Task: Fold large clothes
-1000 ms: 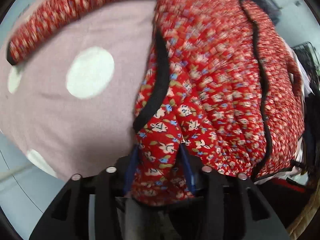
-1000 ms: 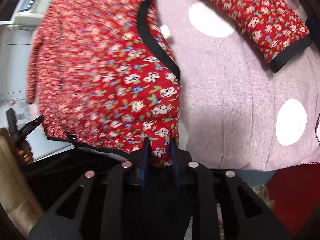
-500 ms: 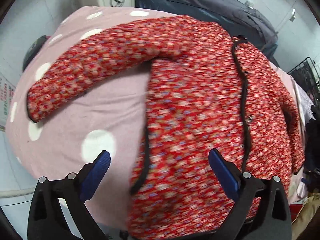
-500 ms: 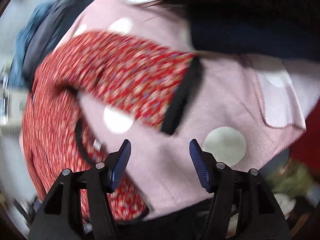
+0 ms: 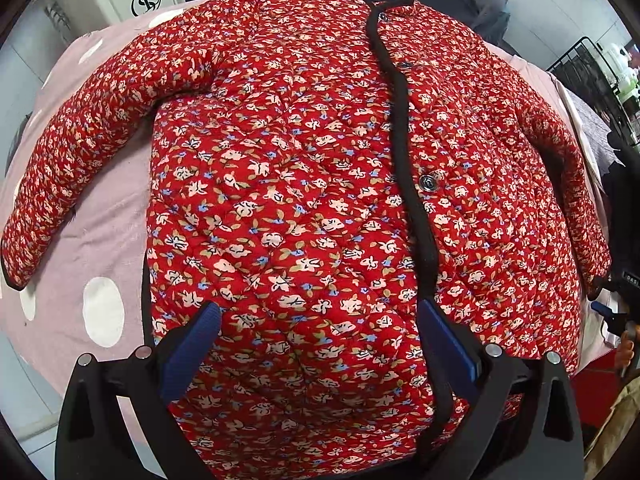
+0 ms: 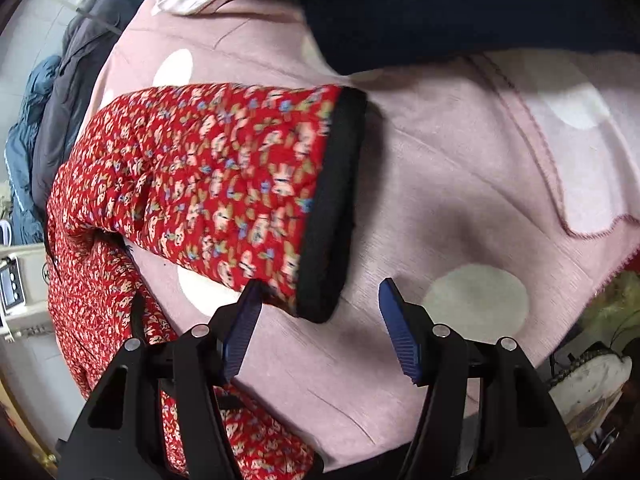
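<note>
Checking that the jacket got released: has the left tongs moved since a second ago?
Yes. The left tongs let go of the red floral jacket, opened, and drew back from the pink dotted blanket.

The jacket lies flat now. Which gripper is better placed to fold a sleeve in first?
Probably the right gripper: it is open, right before the black cuff of a sleeve. The left gripper, also open, faces the body of the red floral jacket, away from either cuff.

surface: pink polka-dot blanket (image 5: 100, 216) | on it: red floral quilted jacket (image 5: 304, 200), spread flat
</note>
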The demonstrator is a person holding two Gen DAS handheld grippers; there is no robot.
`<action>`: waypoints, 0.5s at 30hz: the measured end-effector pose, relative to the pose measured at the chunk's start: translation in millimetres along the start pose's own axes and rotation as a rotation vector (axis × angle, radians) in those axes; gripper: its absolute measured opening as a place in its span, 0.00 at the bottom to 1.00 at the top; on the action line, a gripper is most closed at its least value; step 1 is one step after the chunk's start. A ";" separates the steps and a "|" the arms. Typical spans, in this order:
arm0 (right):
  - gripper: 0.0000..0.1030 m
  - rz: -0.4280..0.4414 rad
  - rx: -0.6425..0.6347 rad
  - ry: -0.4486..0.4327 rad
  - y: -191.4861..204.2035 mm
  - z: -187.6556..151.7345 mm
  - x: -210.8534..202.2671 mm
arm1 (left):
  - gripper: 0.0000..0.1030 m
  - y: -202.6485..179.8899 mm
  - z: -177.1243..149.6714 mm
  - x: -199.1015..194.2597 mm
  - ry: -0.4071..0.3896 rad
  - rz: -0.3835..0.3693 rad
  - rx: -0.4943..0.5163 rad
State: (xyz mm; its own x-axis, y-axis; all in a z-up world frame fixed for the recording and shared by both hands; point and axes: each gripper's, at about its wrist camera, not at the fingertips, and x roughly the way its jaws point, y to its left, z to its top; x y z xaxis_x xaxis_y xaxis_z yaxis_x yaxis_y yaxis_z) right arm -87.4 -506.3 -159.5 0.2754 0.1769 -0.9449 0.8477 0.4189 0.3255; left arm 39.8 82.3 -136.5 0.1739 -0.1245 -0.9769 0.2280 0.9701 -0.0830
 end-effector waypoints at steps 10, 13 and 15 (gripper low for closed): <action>0.30 -0.055 -0.094 -0.011 41.5 -1.1 24.8 | 0.94 10.9 -7.6 5.0 0.037 0.001 -0.076; 0.19 -0.080 -0.154 -0.045 75.3 -8.9 20.3 | 0.94 12.4 -9.7 6.1 0.041 -0.002 -0.090; 0.05 -0.067 -0.252 -0.094 106.5 -16.0 4.5 | 0.94 13.6 -11.6 5.8 0.042 -0.005 -0.096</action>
State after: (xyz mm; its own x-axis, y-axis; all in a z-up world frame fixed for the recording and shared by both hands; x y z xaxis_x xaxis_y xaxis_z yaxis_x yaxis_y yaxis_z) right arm -3.1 -446.6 -128.5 0.2732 0.0624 -0.9599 0.7294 0.6371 0.2490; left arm 32.8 97.2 -145.6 0.1322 -0.1222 -0.9837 0.1357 0.9853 -0.1041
